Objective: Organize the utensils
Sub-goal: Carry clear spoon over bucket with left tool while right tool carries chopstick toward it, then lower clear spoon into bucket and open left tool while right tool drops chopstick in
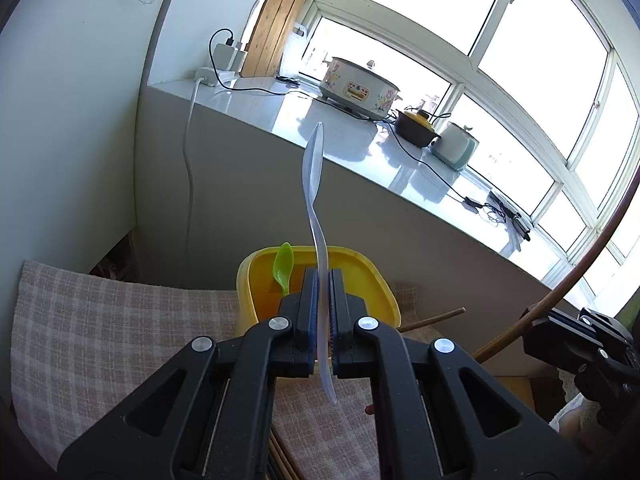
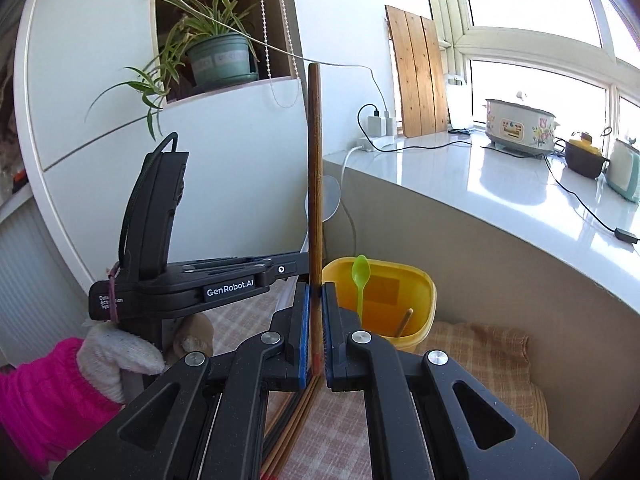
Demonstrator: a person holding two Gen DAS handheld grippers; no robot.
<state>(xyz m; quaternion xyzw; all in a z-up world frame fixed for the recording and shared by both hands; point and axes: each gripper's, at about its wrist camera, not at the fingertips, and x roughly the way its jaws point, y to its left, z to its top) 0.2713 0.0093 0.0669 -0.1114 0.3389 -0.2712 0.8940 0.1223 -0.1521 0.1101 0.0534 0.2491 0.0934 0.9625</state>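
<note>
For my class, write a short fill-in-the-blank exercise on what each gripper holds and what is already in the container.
1. The left gripper is shut on a clear plastic ____.
2. The right gripper is shut on a brown wooden ____.
3. The green spoon stands inside a ____ container.
4. The clear spoon points ____, bowl end on top.

Missing words: spoon; chopstick; yellow; upward

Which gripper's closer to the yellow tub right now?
Left, narrowly. The left gripper, shut on the clear spoon, sits right at the yellow tub rim. The right gripper, shut on the wooden chopstick, hangs just short of it.
</note>
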